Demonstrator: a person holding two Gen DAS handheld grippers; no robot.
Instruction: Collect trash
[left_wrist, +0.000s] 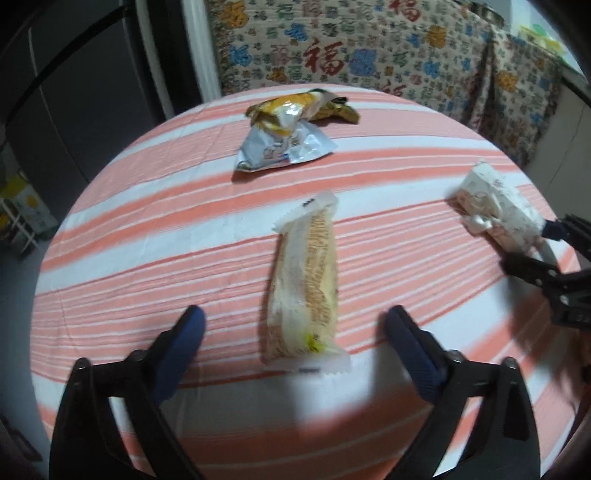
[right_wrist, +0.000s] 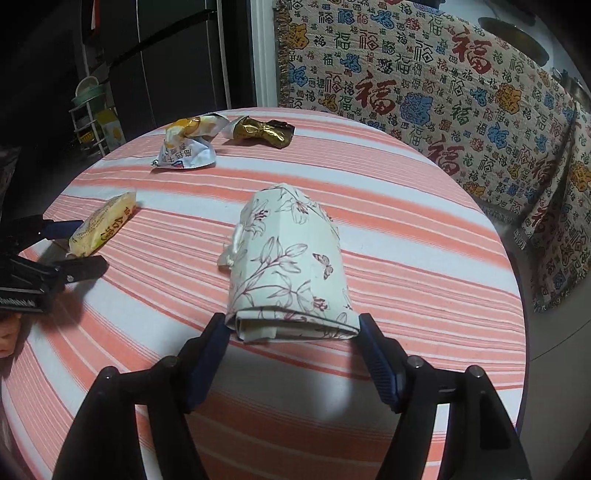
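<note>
a striped tablecloth (left_wrist: 110, 258) fills both views. the left gripper (left_wrist: 293, 325) gapes around a yellow wrapper (left_wrist: 303, 284) at frame centre; the right gripper (right_wrist: 291, 325) clamps a flowered packet (right_wrist: 288, 258) mid-frame.

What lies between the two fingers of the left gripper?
The long yellow snack wrapper lies between them on the striped tablecloth, untouched; the left gripper is open. The left wrist view shows it.
</note>
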